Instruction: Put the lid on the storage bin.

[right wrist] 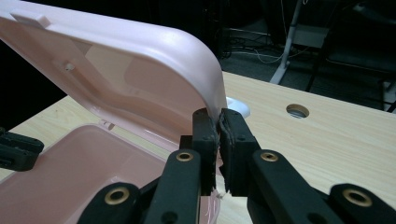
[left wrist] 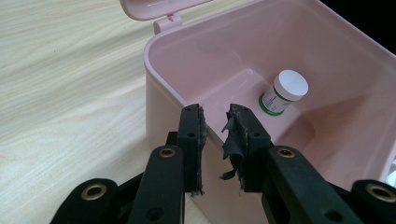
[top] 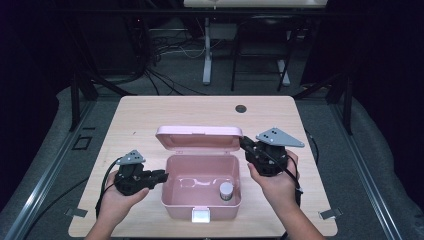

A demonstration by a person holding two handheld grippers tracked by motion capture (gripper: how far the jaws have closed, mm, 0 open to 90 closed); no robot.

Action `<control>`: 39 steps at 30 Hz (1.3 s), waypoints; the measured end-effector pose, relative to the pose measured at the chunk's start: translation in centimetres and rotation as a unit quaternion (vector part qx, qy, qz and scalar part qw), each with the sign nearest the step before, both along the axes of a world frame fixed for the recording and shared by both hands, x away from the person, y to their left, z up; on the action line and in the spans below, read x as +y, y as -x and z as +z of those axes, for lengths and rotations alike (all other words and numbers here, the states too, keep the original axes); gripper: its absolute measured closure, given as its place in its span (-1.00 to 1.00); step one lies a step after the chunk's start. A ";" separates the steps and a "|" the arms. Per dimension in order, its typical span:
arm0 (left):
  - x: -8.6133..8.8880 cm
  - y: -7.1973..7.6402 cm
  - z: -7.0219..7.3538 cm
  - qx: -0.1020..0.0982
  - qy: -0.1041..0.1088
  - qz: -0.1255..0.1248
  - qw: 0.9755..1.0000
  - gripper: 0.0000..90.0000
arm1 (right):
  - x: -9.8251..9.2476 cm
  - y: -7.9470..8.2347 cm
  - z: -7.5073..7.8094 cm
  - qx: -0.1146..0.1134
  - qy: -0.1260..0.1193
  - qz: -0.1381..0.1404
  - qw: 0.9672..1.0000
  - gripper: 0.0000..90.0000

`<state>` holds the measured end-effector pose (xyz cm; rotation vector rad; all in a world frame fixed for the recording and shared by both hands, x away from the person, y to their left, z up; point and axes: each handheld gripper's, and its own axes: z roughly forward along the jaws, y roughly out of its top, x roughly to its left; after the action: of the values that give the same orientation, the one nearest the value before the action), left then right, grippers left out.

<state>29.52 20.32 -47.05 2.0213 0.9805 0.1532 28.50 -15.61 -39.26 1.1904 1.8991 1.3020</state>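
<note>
right claw pinches the lid edge of the open box, left claw spread at its wall, bottle inside; next, likely swing lid down.

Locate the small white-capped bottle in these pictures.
The white-capped bottle stands inside the open pink box, in its front right corner in the high view, under the raised lid.

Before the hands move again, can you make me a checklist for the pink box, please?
1. Lid is up: ok.
2. Right gripper is pinching the lid's edge: ok.
3. Left gripper is holding the pink box's side wall: cannot tell; the wall sits between its jaws with a gap showing.
4. Little bottle stands upright inside: ok.
5. White latch at the front is undone: ok.
</note>
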 end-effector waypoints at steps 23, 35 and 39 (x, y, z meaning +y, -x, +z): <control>-0.2 -0.1 -0.1 -0.005 -0.008 0.004 1.000 0.59 | -0.1 1.1 -0.8 -0.007 -0.018 -0.007 1.000 0.87; 0.0 0.5 1.6 -0.045 -0.001 0.020 0.999 0.56 | -0.3 1.4 -1.0 -0.010 -0.031 0.000 0.999 0.82; 0.1 0.8 2.3 -0.071 -0.002 0.026 0.997 0.55 | -0.3 1.5 -1.0 -0.012 -0.032 0.002 0.999 0.81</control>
<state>28.68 20.41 -44.75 1.9605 0.9443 0.3223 27.03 -15.95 -40.26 1.1971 1.8556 1.3818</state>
